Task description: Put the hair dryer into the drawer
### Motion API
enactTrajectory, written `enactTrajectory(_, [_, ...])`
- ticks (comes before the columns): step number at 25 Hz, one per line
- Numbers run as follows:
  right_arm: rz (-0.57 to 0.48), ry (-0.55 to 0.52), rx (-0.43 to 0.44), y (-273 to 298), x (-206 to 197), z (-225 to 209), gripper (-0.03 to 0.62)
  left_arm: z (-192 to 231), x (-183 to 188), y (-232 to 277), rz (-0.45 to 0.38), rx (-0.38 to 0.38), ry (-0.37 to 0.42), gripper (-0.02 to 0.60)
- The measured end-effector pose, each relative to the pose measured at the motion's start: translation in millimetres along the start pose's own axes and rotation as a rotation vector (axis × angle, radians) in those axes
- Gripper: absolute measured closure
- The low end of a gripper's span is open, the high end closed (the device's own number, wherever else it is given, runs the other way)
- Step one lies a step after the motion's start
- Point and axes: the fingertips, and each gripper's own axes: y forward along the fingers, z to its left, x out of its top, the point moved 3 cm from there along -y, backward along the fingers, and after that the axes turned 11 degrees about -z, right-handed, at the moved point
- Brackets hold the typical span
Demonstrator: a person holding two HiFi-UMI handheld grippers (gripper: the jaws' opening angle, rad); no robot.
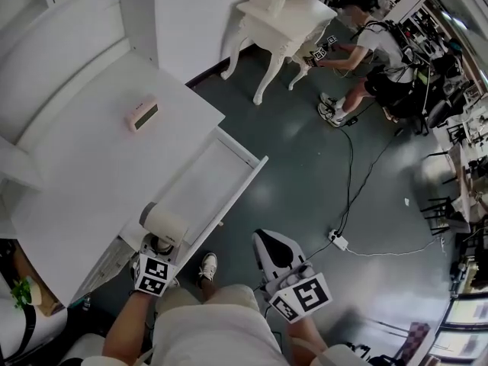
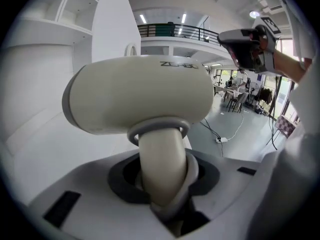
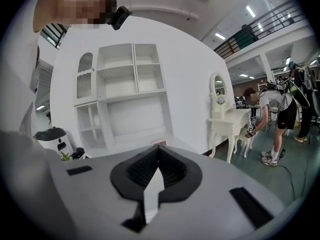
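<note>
A cream hair dryer (image 1: 164, 223) is held by its handle in my left gripper (image 1: 158, 244), just over the near corner of the open white drawer (image 1: 245, 158). In the left gripper view its barrel (image 2: 145, 94) lies crosswise above the jaws, and the handle runs down between the fingers of the left gripper (image 2: 165, 184). My right gripper (image 1: 268, 242) hangs over the dark floor to the right of the drawer, apart from it. In its own view the right gripper (image 3: 156, 151) has its tips together with nothing between them. It also shows in the left gripper view as the raised gripper (image 2: 247, 46).
A small pink device (image 1: 142, 115) lies on the white desk top (image 1: 91, 166) behind the drawer. A white dressing table (image 1: 278, 14) stands at the back with another person (image 1: 381, 52) bent beside it. A power strip (image 1: 338, 240) and cables lie on the floor. My shoe (image 1: 207, 265) is below the drawer.
</note>
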Motion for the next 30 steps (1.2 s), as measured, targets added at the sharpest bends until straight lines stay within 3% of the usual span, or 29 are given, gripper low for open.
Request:
enactTrajectory(19, [0.072, 0.05, -0.064, -9, -33, -16, 0.585, 19, -84, 119, 0.271, -0.068, 0.104, 0.442])
enactTrajectory(30, [0.083, 0.084, -0.087, -12, -45, -17, 0.585, 21, -84, 150, 0.33, -0.093, 0.115, 0.44])
